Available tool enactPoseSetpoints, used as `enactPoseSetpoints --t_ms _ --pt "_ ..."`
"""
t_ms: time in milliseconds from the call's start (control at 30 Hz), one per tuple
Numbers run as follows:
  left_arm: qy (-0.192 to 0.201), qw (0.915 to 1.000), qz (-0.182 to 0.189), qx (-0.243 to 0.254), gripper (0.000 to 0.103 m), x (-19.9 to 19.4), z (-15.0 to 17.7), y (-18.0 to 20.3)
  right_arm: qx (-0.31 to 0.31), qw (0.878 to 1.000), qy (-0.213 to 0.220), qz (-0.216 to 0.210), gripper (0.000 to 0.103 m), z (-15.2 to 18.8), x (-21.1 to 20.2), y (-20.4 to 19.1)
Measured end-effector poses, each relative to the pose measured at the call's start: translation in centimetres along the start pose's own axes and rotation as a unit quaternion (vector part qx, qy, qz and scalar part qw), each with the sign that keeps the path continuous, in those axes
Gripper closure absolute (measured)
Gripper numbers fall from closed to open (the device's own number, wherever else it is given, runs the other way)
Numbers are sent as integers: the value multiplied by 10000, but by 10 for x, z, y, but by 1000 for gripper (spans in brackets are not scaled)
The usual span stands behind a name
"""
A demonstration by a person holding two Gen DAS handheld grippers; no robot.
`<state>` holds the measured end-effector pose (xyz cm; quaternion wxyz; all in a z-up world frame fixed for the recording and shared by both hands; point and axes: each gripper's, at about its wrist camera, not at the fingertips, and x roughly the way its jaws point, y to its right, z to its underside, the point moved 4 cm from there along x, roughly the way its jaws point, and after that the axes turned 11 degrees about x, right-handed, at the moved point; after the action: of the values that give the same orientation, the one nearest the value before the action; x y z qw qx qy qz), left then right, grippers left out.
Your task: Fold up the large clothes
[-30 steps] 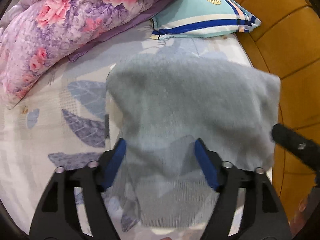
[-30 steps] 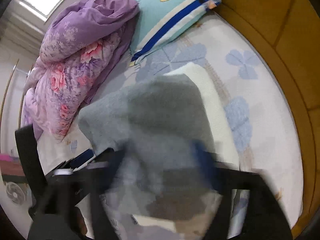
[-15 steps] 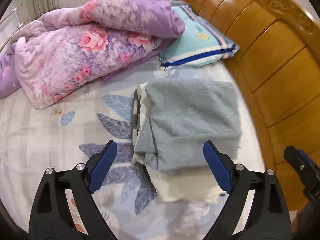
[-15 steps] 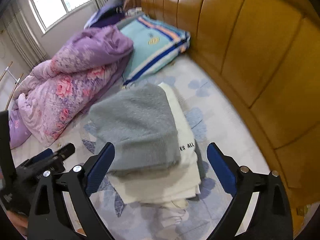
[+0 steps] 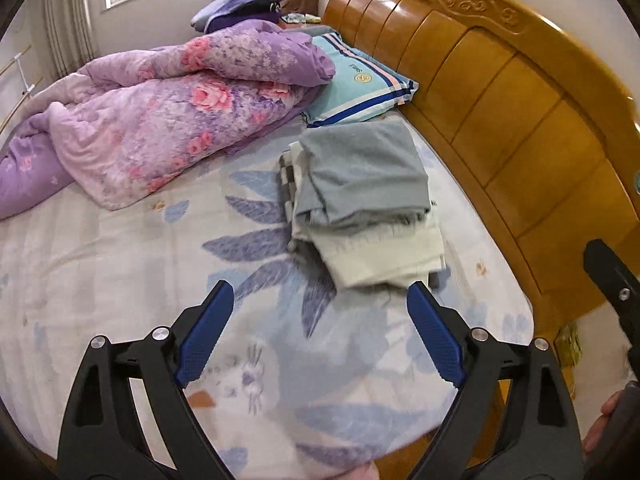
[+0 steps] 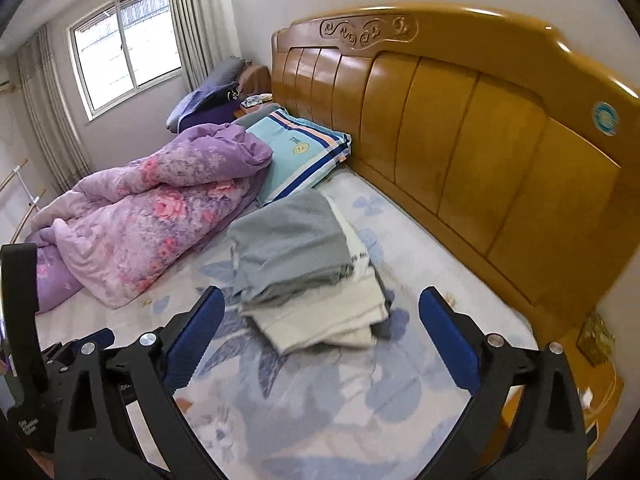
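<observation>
A folded grey sweater (image 5: pixel 360 168) (image 6: pixel 288 240) lies on top of a small pile on the flowered bed sheet (image 5: pixel 120 272), near the headboard. Under it are a folded cream garment (image 5: pixel 380 252) (image 6: pixel 328 316) and a checked piece (image 5: pixel 286 176) that shows at the pile's left side. My left gripper (image 5: pixel 320 292) hangs open above the sheet, short of the pile, with nothing between its blue pads. My right gripper (image 6: pixel 322 294) is also back from the pile; its jaws are opening and hold nothing.
A crumpled purple floral quilt (image 5: pixel 160 112) fills the left of the bed, with a turquoise striped pillow (image 5: pixel 360 84) behind the pile. The wooden headboard (image 6: pixel 460 140) runs along the right. The mattress edge (image 5: pixel 516 320) drops off at the lower right, beside a bedside cabinet (image 6: pixel 600 392).
Both grippers have let go of the grey sweater and drawn back and upward. The sweater now rests folded on the pile, and both pairs of jaws stand wider.
</observation>
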<state>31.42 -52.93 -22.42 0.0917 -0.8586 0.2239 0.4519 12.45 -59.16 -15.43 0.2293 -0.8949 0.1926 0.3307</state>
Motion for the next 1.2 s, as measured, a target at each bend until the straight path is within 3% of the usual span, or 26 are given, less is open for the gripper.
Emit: enactPoseSetpoints --t_ms 167,400,567,667,900,1200 --pt "29 9999 112 9 14 -62 46 -15 -146 9999 65 -12 8 45 -49 -22" --pt "299 9992 -275 -6 9 -138 87 -56 -238 9996 138 -80 8 90 -105 -64" --pt "603 9970 -493 46 9 -173 103 -99 -477 9987 182 39 8 110 -117 -105" --pt "688 9963 -498 104 9 -184 106 -129 -451 9984 227 245 8 125 -122 -132" --pt "840 9929 -272 797 9 -203 113 -201 -45 9975 322 623 8 159 -135 -198" --pt "968 9907 -124 950 9 -218 125 -259 36 9951 311 939 8 184 -145 -252"
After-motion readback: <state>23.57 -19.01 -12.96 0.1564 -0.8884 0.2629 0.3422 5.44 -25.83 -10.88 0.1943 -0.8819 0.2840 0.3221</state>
